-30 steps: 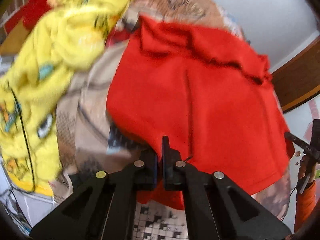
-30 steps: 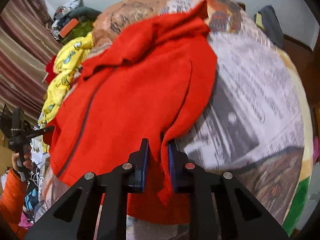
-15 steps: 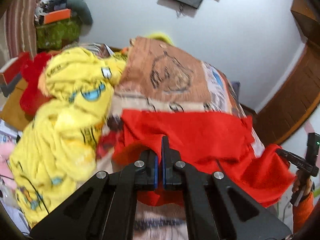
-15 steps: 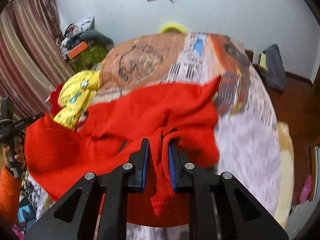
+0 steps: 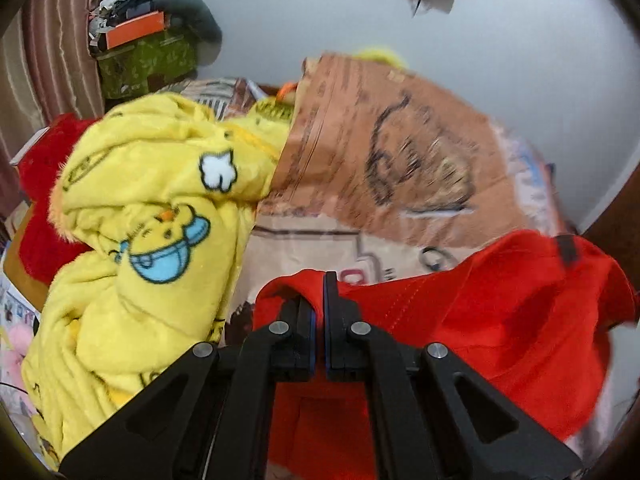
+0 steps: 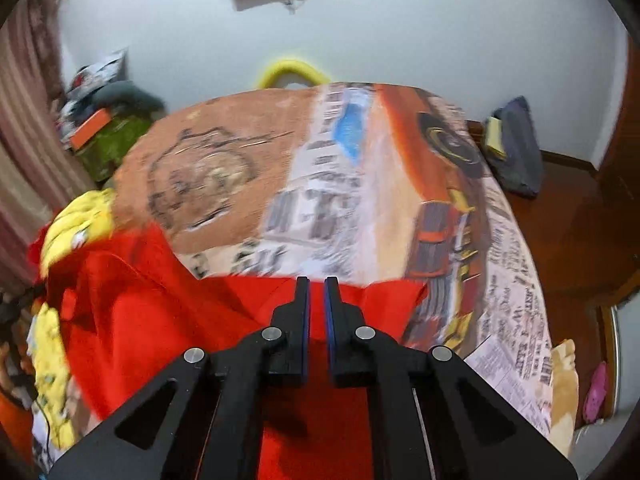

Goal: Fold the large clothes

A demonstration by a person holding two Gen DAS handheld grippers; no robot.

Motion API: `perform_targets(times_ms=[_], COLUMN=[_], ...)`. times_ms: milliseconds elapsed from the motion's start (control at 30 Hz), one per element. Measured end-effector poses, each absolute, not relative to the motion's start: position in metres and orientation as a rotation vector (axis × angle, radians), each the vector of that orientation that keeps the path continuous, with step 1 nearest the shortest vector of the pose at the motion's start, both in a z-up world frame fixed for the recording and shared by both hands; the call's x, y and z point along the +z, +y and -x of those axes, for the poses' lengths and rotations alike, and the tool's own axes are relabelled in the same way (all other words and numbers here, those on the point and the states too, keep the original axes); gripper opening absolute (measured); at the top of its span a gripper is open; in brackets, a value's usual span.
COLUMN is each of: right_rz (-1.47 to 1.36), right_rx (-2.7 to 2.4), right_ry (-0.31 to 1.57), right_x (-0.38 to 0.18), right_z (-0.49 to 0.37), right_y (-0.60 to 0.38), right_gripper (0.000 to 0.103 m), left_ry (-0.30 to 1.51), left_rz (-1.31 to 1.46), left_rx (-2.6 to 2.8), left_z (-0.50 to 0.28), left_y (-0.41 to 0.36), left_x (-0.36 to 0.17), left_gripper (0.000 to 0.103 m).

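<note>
A large red garment [image 5: 500, 320] is lifted over the bed and hangs between my two grippers. My left gripper [image 5: 320, 300] is shut on one edge of the garment, with red cloth bunched over its fingers. My right gripper [image 6: 317, 300] is shut on another edge of the garment [image 6: 160, 320], which drapes down to the left and below the fingers. The lower part of the garment is hidden behind both grippers.
The bed is covered by a printed blanket [image 6: 340, 184] with a brown drawing and newspaper print. A yellow cartoon fleece [image 5: 152, 240] lies heaped at the bed's left side, over a red plush item [image 5: 40, 184]. Cluttered boxes [image 5: 140, 52] stand by the curtain. A dark cushion [image 6: 516, 148] lies on the wooden floor.
Both grippers have risen and tilted up from looking down at the spread garment. The red garment has been pulled up off the blanket and now hangs bunched between them.
</note>
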State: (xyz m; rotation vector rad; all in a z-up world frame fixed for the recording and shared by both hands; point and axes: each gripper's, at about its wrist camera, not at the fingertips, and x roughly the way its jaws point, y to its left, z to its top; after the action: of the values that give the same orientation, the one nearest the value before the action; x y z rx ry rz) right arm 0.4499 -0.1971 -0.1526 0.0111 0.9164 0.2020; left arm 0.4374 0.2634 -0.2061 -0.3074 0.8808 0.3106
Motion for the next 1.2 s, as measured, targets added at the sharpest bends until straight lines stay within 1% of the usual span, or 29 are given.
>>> perform_targets(times_ms=[100,167,300,333,367,400,433,467,567,667,733,900,967,1033,1100,1133,1167,1200], right_rz=[-0.041,-0.027,0.046,0.060,0.073,0.086,0.091,0.094,0.094,0.098,0.114,0.174,0.195,0.234,0.292,0.326,0.346,0.357], right_rx=[0.152,0.136,0.174,0.187,0.204,0.228,0.246,0.263,0.311,0.372,0.415,0.497,0.520,0.526,0.506,0.499,0.497,0.494], right_ry=[0.933,0.922,0.902,0.905,0.906,0.907,0.907,0.908,0.925,0.945,0.960,1.004,1.028,1.050,1.041,1.024,1.009,0.992], right_x=[-0.157,-0.155,-0.149,-0.150,-0.149,-0.147,-0.147,-0.147,-0.152,-0.161,-0.167,-0.191,-0.202,-0.216,-0.226,-0.229,-0.230,-0.231], right_z=[-0.458,-0.455,-0.438,-0.436,-0.432,-0.426,-0.423,-0.420,-0.414,-0.407,-0.402,-0.390,-0.386,-0.382,-0.378,-0.377,-0.375,-0.374], right_y=[-0.215,-0.220,-0.214,-0.211,-0.206,-0.200,-0.195,-0.189,-0.171,-0.146,-0.127,-0.086,-0.074,-0.064,-0.059,-0.059,-0.059,-0.063], right_gripper=[0.006,0.006,0.006,0.006,0.006,0.006,0.006,0.007,0.009,0.014,0.018,0.021,0.026,0.042,0.049,0.054,0.057,0.063], left_ry=[0.967,0.997,0.958,0.935,0.907,0.873,0.837,0.809,0.784,0.810,0.842,0.950,0.992,1.034,1.072,1.081,1.083,1.074], left_rz=[0.298,0.275,0.227,0.218,0.220,0.229,0.236,0.237,0.212,0.175,0.145,0.080,0.072,0.075,0.072,0.064,0.052,0.045], left_rx=[0.307,0.302,0.282,0.279,0.274,0.270,0.266,0.261,0.237,0.191,0.154,0.053,0.023,-0.006,-0.020,-0.016,-0.006,0.010], left_z=[-0.451,-0.452,-0.443,-0.440,-0.436,-0.432,-0.427,-0.423,-0.416,-0.412,-0.411,-0.410,-0.410,-0.409,-0.406,-0.405,-0.403,-0.400], left_y=[0.266,0.264,0.257,0.255,0.254,0.253,0.251,0.250,0.239,0.222,0.207,0.167,0.155,0.145,0.138,0.138,0.138,0.141], left_x=[-0.233,-0.240,-0.222,-0.211,-0.198,-0.185,-0.172,-0.162,-0.140,-0.140,-0.149,-0.196,-0.217,-0.236,-0.257,-0.262,-0.268,-0.273], left_gripper=[0.002,0.002,0.009,0.015,0.025,0.031,0.041,0.045,0.049,0.051,0.051,0.051,0.051,0.051,0.051,0.052,0.056,0.060])
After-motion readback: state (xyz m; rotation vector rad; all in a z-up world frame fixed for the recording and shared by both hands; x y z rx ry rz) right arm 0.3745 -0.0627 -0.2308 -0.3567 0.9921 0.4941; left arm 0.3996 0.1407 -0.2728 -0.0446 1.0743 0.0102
